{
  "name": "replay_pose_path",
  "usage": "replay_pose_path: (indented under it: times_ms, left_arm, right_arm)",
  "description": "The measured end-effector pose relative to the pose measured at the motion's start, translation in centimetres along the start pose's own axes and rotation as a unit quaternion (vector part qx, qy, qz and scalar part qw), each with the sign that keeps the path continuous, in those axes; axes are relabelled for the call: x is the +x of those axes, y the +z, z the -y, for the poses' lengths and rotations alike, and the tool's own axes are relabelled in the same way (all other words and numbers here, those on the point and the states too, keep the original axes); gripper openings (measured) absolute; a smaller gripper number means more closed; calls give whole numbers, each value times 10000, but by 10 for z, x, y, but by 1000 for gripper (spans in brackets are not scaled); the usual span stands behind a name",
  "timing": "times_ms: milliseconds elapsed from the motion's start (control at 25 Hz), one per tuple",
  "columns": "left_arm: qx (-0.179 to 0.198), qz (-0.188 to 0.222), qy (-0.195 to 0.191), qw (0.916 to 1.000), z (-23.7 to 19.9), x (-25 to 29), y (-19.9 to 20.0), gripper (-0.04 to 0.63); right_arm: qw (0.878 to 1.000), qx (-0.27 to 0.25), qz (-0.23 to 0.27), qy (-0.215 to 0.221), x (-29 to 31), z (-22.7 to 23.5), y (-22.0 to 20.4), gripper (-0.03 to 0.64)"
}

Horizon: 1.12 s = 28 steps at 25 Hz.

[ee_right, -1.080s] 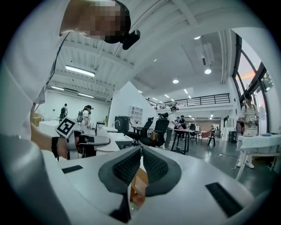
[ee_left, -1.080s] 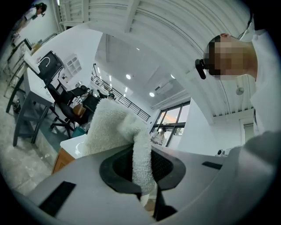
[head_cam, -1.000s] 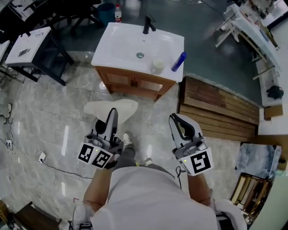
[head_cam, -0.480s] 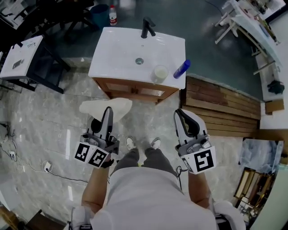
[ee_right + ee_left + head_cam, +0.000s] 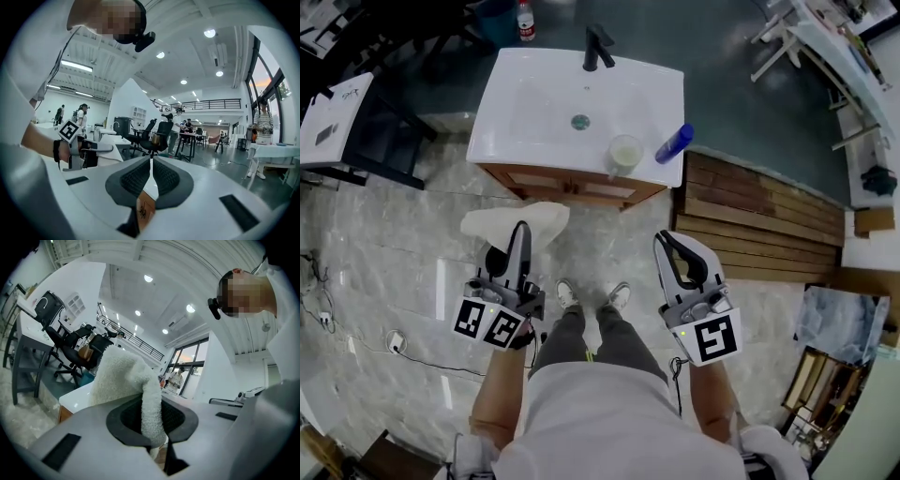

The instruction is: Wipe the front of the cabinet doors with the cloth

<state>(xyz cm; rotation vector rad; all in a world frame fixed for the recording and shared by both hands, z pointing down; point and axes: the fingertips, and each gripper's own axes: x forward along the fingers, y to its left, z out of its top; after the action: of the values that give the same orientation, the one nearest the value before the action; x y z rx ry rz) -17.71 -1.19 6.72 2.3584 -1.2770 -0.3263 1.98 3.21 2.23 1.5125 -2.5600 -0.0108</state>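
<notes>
Cloth [image 5: 514, 221] is spreading out ahead of the left gripper [image 5: 521, 231] in the head view, hanging over the floor just short of the cabinet doors [image 5: 572, 188] and not touching them. The right gripper [image 5: 662, 242] is hovering well apart from it. The white surface [image 5: 534, 94] above the doors is bearing a cup [image 5: 624, 152] and a blue bottle [image 5: 673, 143] near its front edge. A high sweep of the cloth could be catching that edge and knocking either one off. From so steeply above, the doors are showing only as a thin wooden strip, so how much front needs wiping is hard to judge here.

The left gripper view is supplying what the head view is not: the fingers [image 5: 126, 420] are clamping on a narrow fold of the cloth, with most of the fabric flopping loose to one side. Pressing hard against the doors could be dragging that fold out.

The right gripper view is showing its fingers [image 5: 133, 180] lying together with only a sliver of gap and nothing between them. People are standing in the room beyond, unseen from the head view.
</notes>
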Motion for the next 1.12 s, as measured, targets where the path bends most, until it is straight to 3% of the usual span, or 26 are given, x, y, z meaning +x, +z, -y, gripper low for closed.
replay_pose_path:
  times_ms: [560, 840, 1120]
  left_arm:
    - [309, -447, 363, 9979, -25, 44, -69, 52]
    - [168, -406, 463, 9980, -55, 63, -125, 52]
    - [280, -300, 394, 9984, -89, 84, -178, 52]
  right_arm:
    - [9988, 158, -161, 424, 33, 28, -83, 44]
    - [9977, 21, -390, 551, 47, 36, -150, 44]
    - [9970, -29, -406, 666, 63, 32, -222, 44]
